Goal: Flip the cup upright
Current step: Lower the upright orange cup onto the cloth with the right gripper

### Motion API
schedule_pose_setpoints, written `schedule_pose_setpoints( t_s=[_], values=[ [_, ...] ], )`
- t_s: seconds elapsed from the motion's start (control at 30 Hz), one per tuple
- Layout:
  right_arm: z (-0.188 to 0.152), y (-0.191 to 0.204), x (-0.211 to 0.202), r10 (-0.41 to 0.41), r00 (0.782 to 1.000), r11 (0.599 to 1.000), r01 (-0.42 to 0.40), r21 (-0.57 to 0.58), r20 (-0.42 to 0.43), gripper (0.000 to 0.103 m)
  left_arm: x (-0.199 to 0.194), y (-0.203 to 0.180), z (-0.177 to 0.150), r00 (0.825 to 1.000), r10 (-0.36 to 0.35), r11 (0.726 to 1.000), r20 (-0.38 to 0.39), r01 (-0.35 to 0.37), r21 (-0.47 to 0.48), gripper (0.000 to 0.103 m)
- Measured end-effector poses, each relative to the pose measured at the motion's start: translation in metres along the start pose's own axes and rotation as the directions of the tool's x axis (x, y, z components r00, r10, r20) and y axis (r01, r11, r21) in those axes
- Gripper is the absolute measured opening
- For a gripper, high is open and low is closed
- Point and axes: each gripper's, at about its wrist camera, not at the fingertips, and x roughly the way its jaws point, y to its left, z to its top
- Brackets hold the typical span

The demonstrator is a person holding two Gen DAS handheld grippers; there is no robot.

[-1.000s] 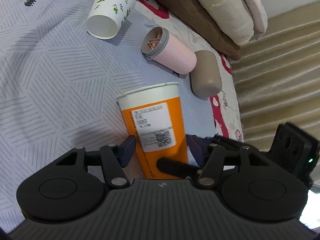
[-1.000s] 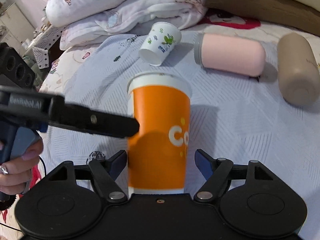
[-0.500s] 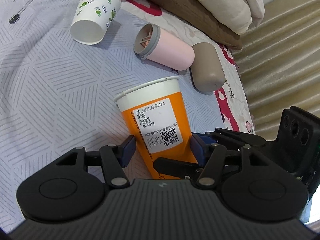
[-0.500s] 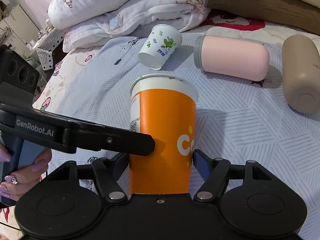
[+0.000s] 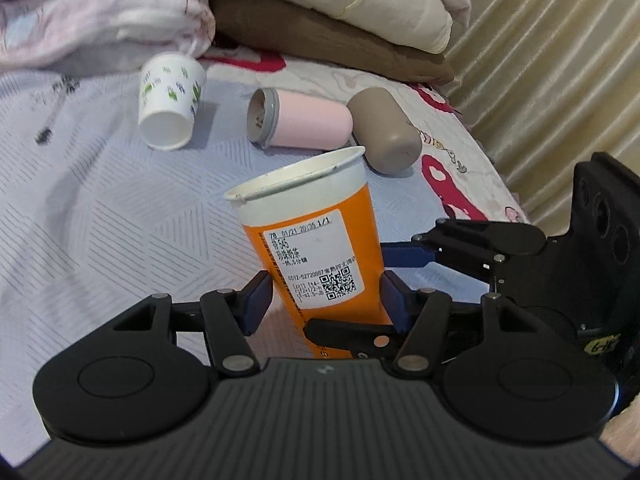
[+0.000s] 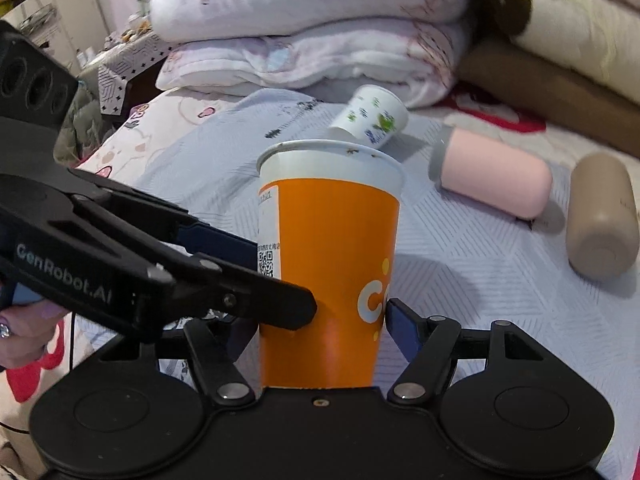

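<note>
An orange paper cup with a white rim and a printed label stands mouth up, a little tilted, above the grey striped bedsheet. Both grippers are closed on its lower half. My left gripper has its blue pads against the cup's two sides. My right gripper grips it from another side; the cup fills that view's centre. The right gripper's fingers cross behind the cup in the left wrist view. The left gripper's fingers come in from the left in the right wrist view.
A small white paper cup with green prints lies on its side at the back. A pink tumbler and a beige tumbler lie beside it. Folded quilts are piled behind. A curtain hangs at the right.
Both grippers have tilted back with the orange cup, so its rim now points more upward. The views now look more level toward the quilts. Both grips stay the same.
</note>
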Motion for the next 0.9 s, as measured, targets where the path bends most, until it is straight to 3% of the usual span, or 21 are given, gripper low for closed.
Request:
schedule_pose_setpoints(
  t_s=[0.47, 0.6, 0.73, 0.9],
  values=[
    [-0.002, 0.024, 0.002, -0.062, 0.982, 0.991, 0.081, -0.102, 0.178, 0.074, -0.024, -0.004, -0.002, 0.993, 0.041, 0.99, 0.113, -0.056, 0.132, 0.057],
    [-0.006, 0.033, 0.009, -0.125, 0.955, 0.97, 0.174, -0.17, 0.268, 0.075, -0.026, -0.006, 0.003, 0.987, 0.068, 0.982, 0.143, -0.091, 0.163, 0.057],
    [0.005, 0.026, 0.014, -0.106, 0.944, 0.977, 0.158, -0.145, 0.314, 0.075, -0.028, -0.01, 0.01, 0.974, 0.111, 0.966, 0.195, -0.152, 0.211, 0.057],
    [0.017, 0.022, 0.024, -0.125, 0.919, 0.962, 0.205, -0.181, 0.374, 0.074, -0.023, -0.007, 0.028, 0.966, 0.131, 0.954, 0.221, -0.184, 0.238, 0.057]
  ],
)
